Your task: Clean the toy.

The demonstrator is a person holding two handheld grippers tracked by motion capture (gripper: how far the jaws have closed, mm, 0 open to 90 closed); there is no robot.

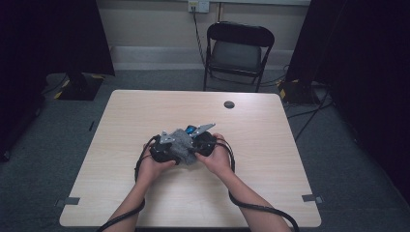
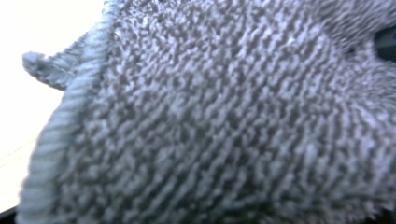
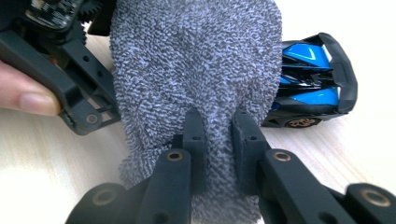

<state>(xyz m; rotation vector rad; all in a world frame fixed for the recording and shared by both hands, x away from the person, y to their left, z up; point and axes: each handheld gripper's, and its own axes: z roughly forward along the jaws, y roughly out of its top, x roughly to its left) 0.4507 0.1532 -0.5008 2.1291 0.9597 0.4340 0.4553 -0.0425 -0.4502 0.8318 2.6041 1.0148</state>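
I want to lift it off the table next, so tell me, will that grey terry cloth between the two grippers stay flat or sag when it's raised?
The grey cloth will likely sag: it already bunches where the right gripper pinches it. Its looped pile looks grippy, so slipping seems unlikely. It probably weighs little, but a drooping edge could brush the blue toy car beside it.

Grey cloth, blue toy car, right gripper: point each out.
grey cloth (image 3: 196,60), right gripper view, middle of the terry surface.
blue toy car (image 3: 313,95), right gripper view, blue side panel.
right gripper (image 3: 218,126), right gripper view, between its jaw tips, pinching the cloth.
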